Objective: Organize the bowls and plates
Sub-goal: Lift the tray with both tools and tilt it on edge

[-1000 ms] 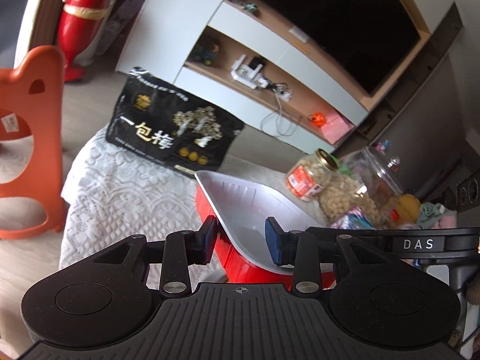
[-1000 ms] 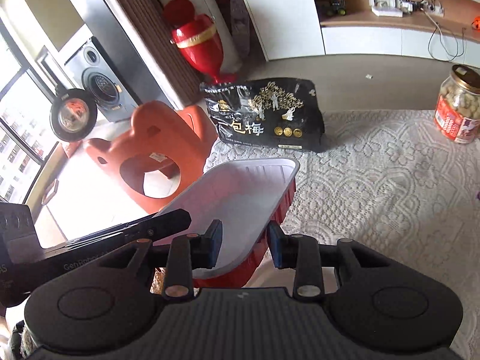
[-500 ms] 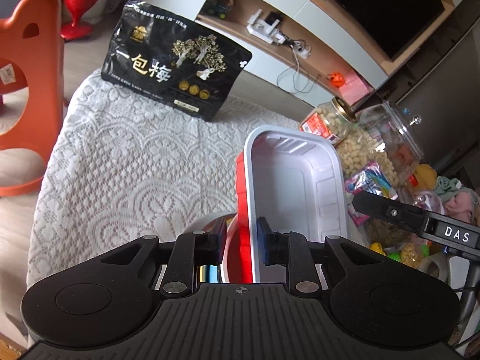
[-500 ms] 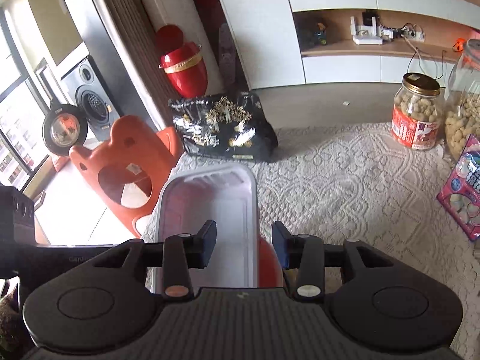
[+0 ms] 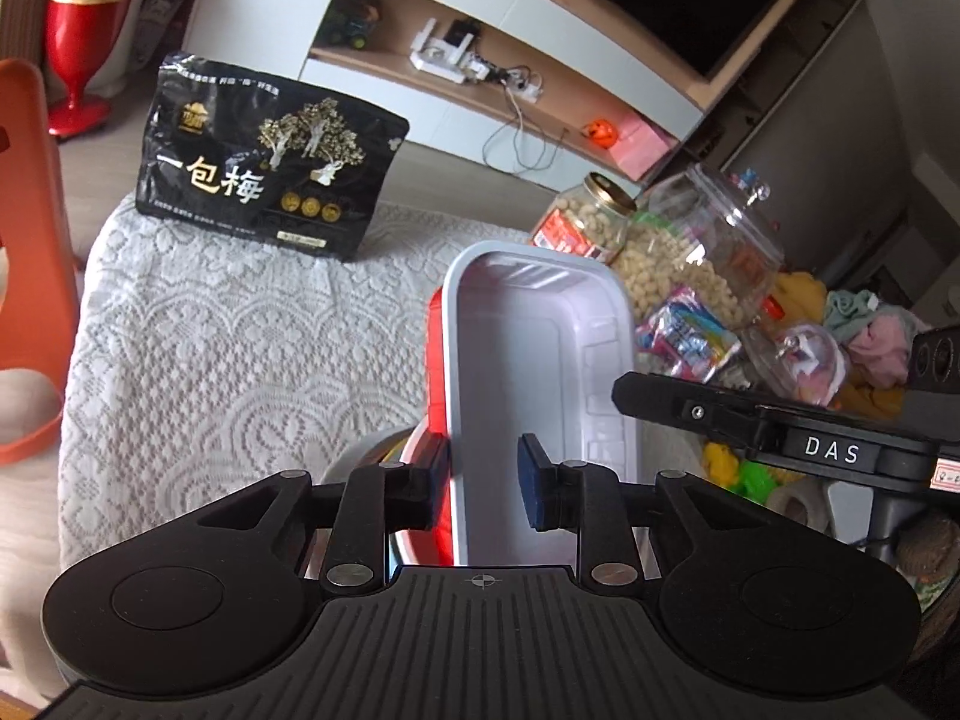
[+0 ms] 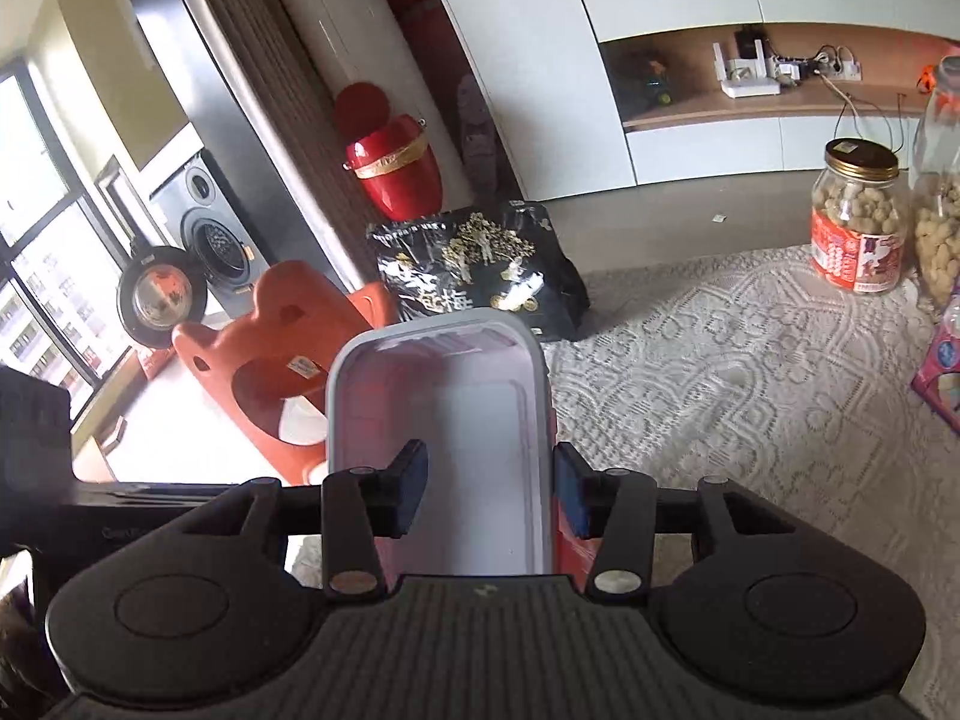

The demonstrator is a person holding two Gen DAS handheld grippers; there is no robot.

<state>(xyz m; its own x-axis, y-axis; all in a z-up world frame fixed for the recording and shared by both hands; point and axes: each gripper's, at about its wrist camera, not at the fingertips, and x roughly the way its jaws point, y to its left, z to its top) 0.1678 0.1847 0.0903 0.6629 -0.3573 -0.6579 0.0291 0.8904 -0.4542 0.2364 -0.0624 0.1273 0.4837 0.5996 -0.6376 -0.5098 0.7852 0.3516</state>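
A red rectangular container with a white inside [image 5: 528,360] lies lengthwise on the lace-covered table [image 5: 210,360]. Its near end rests over the rim of a round metal bowl [image 5: 366,459]. My left gripper [image 5: 483,477] straddles the container's left wall, one finger outside and one inside. Its jaws are opening, and the inner pad stands off the wall. In the right wrist view the same container [image 6: 444,396] runs away from me. My right gripper [image 6: 492,492] straddles its right wall with jaws opening, the inner pad well clear.
A black snack bag [image 5: 264,174] stands at the table's far edge. Peanut jars [image 5: 585,222] and a candy packet [image 5: 684,336] crowd the right side. An orange plastic chair [image 6: 264,348] stands beyond the table's left edge. The right gripper's black body crosses the left wrist view.
The container has come down from a tilted, raised pose to lie level and lengthwise over the bowl. The right jaws have widened off its wall; the left jaws narrowed, then widened again.
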